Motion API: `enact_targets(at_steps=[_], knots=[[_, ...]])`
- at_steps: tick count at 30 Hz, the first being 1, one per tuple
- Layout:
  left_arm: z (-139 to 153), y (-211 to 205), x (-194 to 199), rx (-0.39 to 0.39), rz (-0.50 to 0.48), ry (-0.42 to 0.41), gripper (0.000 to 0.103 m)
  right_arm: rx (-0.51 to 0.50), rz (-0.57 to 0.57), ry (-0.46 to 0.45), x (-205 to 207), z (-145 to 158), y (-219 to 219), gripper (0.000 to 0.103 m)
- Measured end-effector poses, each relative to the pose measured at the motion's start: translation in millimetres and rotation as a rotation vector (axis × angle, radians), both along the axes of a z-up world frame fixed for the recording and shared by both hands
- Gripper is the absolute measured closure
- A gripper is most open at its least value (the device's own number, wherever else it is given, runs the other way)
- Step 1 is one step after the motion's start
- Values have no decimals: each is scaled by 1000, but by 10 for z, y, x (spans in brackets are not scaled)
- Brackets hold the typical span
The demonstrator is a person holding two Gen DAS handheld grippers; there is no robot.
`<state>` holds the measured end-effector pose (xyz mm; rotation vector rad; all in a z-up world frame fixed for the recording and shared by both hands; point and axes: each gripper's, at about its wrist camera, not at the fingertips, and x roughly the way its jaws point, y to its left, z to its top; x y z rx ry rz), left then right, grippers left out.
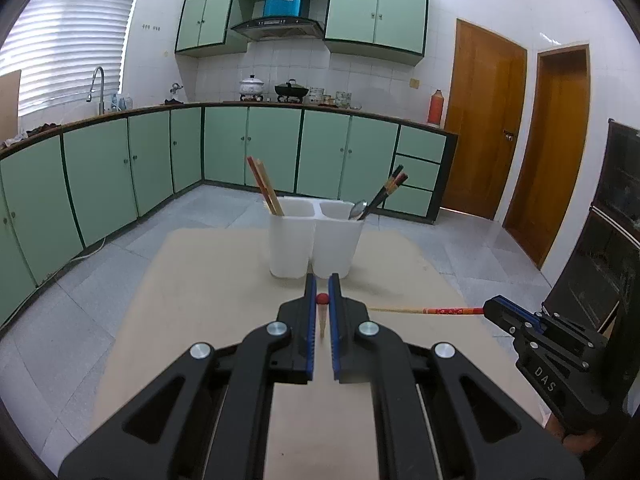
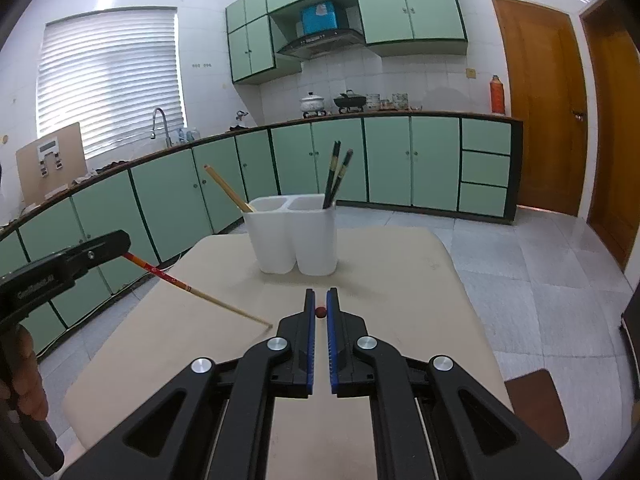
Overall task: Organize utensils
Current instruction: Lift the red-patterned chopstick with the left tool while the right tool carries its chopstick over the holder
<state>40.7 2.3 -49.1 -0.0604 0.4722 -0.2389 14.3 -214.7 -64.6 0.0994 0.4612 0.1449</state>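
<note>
While both grippers hang over the tan table [image 1: 208, 280], we judge the step in hand to be carrying two red-ended chopsticks to the white two-cup holder [image 1: 316, 240], which stands on the table just ahead of both sets of fingertips.

To do it well: we lift until each chopstick's low tip clears the holder's rim, then turn each stick upright before lowering it. We sort by kind. The wooden sticks [image 1: 266, 186] lean in the cup ahead and to the left, the dark chopsticks [image 1: 386, 192] and a spoon [image 1: 357, 210] in the cup ahead and to the right. The held pair looks closer to the wooden lot, so the left cup seems the right home; that is a judgement.

Left gripper [image 1: 322, 292]: jaws closed down to a narrow slit, pinching one chopstick [image 1: 322, 318] near its red end. In the right wrist view its pale tip slants down toward the table.

Right gripper [image 2: 320, 304]: same narrow closure, gripping the second chopstick [image 2: 320, 312] by its red end. In the left wrist view it lies almost level, pointing across toward the left gripper.

Risk: the long sticks may cross or knock the holder, so one goes in at a time.
</note>
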Motion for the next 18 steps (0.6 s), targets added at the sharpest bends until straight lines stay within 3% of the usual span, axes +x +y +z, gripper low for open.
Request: enact_targets(at_steps=[18], knots=[[516, -39, 122, -4, -41, -85, 98, 73, 101, -24, 466, 793, -130, 98]])
